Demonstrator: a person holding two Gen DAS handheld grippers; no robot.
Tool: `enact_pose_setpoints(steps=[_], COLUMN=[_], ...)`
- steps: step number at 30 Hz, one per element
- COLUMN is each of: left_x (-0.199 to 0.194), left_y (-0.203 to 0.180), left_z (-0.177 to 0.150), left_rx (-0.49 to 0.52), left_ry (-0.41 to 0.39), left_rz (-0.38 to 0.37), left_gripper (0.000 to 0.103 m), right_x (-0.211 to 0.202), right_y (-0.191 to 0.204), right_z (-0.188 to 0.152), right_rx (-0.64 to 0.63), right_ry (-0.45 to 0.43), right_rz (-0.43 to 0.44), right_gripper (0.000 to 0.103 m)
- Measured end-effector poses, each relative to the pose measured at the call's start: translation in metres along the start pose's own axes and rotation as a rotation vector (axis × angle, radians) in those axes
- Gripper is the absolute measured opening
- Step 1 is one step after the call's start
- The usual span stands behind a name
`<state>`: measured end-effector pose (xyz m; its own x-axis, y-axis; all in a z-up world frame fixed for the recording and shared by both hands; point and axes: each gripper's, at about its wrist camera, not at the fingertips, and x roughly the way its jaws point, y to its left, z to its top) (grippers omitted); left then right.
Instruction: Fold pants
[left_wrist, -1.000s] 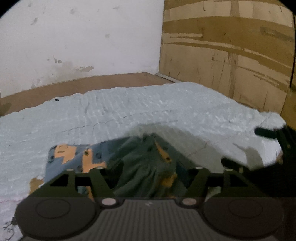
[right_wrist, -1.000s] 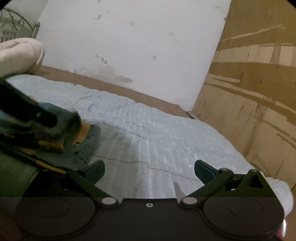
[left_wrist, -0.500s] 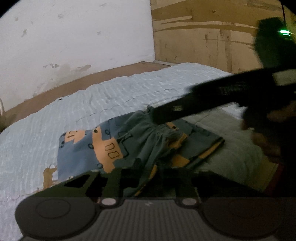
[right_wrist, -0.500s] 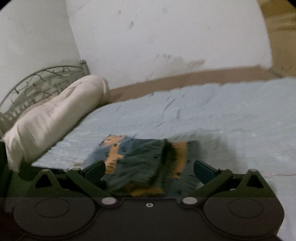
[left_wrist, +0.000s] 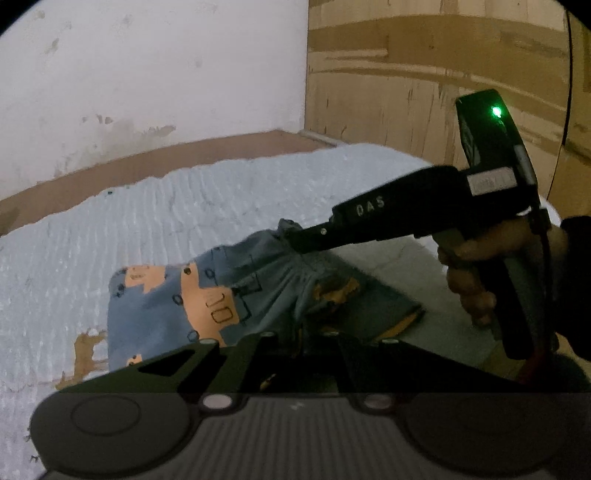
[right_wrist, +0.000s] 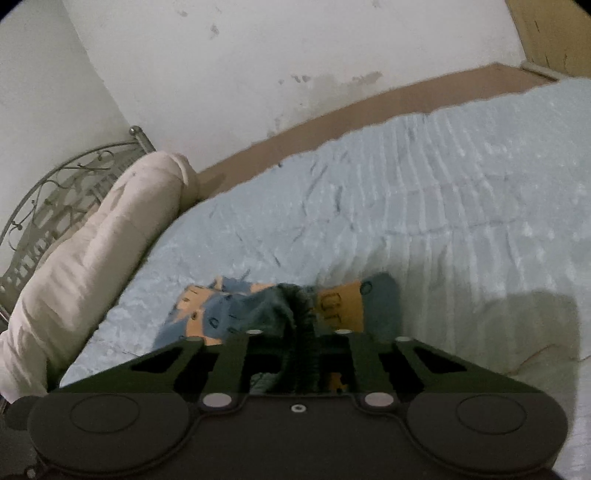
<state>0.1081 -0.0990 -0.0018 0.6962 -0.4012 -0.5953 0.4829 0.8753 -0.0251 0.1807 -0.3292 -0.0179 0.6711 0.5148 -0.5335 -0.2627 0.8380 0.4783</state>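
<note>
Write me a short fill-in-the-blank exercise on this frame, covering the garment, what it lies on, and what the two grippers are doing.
1. The patterned pants lie on a light blue ____.
2. The left gripper is ____ on the near edge of the pants.
3. The right gripper is closing on bunched ____ between its fingers.
4. In the right wrist view, a rolled cream blanket lies beside a metal ____.

Missing words: bedspread; shut; fabric; headboard

Pants on our bed

We've got the pants (left_wrist: 236, 295) lying on the bedspread (right_wrist: 424, 206), pillow (right_wrist: 96, 240) off left against the headboard (right_wrist: 55, 192).

The right gripper (left_wrist: 295, 236) body reads "OAS".
</note>
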Motion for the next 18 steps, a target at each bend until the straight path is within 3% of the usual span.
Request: enact_pose_setpoints(steps=[6,9,13,15,17,18], left_x=[0.002,0.014,0.013,0.006,-0.002,-0.007], left_y=[-0.011,-0.012,0.000,0.010,0.021,0.027], left_z=[0.001,-0.006,-0.009,-0.007,-0.004,-0.002], left_rx=[0.017,0.009,-0.057,-0.103,-0.155,-0.188], left_ry=[0.002,0.047,0.061,0.045,0.020,0.005], left_rz=[-0.038,-0.048,-0.092,-0.096,-0.047,-0.007], left_gripper=[0.002,0.003,0.010,0.019,0.057,0.065], right_x=[-0.028,-0.024,-0.017,-0.022,-0.027,-0.029], right_y=[0.006,0.006,0.000,0.003,0.010,0.014], right_z=[0.006,-0.001,-0.016,-0.020,-0.023,-0.024], right_rx=[-0.036,-0.068,-0.062,-0.070,-0.092,-0.109], right_ry=[-0.031,0.008,0.043,0.025,0.007,-0.005], right_rz=[-0.050,-0.099,-0.143,-0.155,-0.179,-0.195], right_gripper=[0.010,0.011,0.022,0.025,0.042,0.049])
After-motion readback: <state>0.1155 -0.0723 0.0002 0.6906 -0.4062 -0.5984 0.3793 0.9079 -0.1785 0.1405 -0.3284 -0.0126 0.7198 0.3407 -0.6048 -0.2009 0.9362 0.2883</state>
